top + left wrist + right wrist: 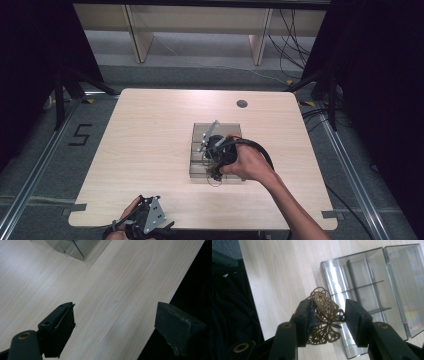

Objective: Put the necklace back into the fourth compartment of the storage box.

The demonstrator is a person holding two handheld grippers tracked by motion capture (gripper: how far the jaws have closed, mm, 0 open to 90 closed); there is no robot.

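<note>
A pale wooden table (150,150) stands on grey floor (30,165), dark curtains on either side. Over the clear box (372,290) the right gripper (328,317) clamps a brass filigree ornament (325,320). The left gripper (115,327) gapes wide, empty, at the near edge.

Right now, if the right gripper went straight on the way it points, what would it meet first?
Probably the clear compartment box: it lies open just beyond the right gripper, whose fingers hold a brass filigree ornament. Depth is unclear, so it might reach the table instead.
</note>
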